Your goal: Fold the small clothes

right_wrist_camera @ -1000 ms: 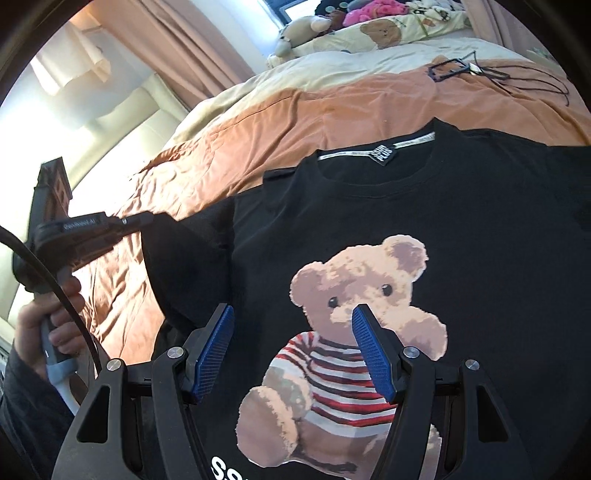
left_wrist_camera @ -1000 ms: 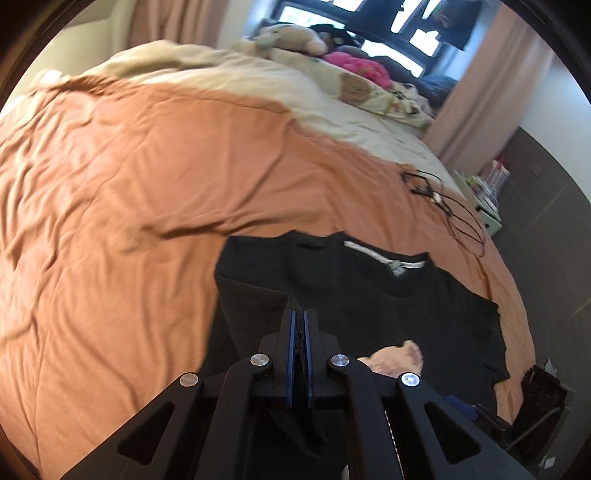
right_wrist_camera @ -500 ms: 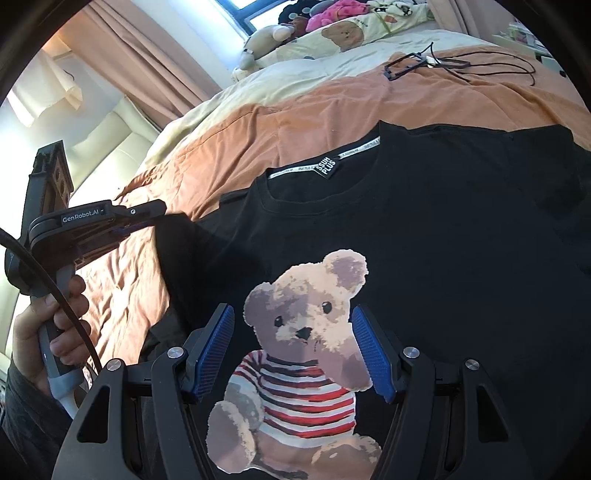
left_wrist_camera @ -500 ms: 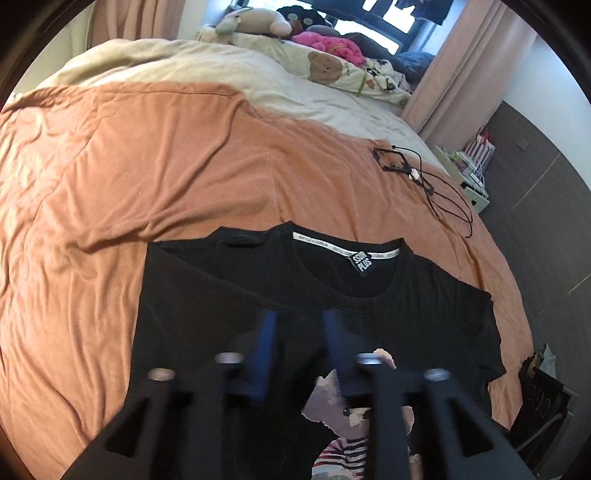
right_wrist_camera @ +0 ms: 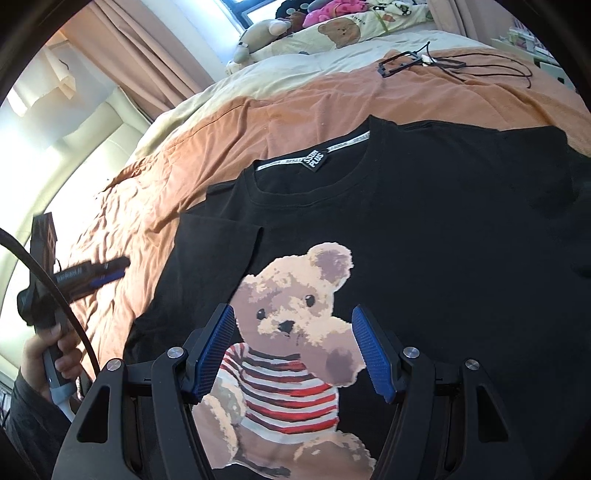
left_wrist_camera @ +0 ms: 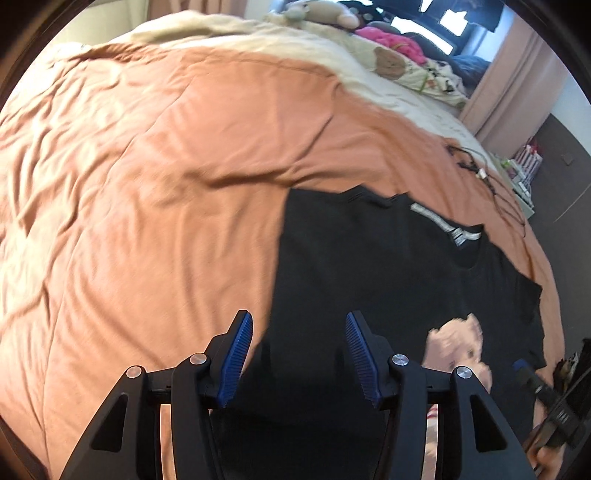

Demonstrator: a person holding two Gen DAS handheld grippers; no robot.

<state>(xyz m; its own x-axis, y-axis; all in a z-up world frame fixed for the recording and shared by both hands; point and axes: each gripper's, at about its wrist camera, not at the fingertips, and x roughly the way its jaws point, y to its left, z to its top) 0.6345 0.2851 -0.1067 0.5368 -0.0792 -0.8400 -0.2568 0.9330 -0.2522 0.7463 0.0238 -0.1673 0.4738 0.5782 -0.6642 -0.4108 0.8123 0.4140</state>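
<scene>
L gripper [left_wrist_camera: 298,354]: jaws wide apart, nothing between the blue pads; sits over the shirt's left edge, where black cloth meets the bedcover. From the right wrist view it shows far left of the shirt, blurred, off the cloth, above the bedcover, held in a hand [right_wrist_camera: 55,354].
Bedcover [left_wrist_camera: 155,177]: orange, wrinkled; the shirt lies on it. Cream quilt [left_wrist_camera: 280,48] beyond, far side from the shirt.
T-shirt [right_wrist_camera: 443,229]: black, spread front-up on the bedcover, collar pointing toward the pillows. Left sleeve [right_wrist_camera: 210,251] folded in over the body, its edge just beside the bear print [right_wrist_camera: 295,332]. Neck label [right_wrist_camera: 314,159] inside the collar.
R gripper [right_wrist_camera: 293,350]: jaws wide apart, holding nothing; over the bear print, approx at the bear's head and striped top.
Cables [right_wrist_camera: 436,62]: black tangle on the bedcover past the shirt's collar, to the right, well apart from the shirt.
Plush toys + pillows [right_wrist_camera: 325,26]: at the bed's far end, behind the collar.
Curtain [right_wrist_camera: 147,55]: left of the pillows.
</scene>
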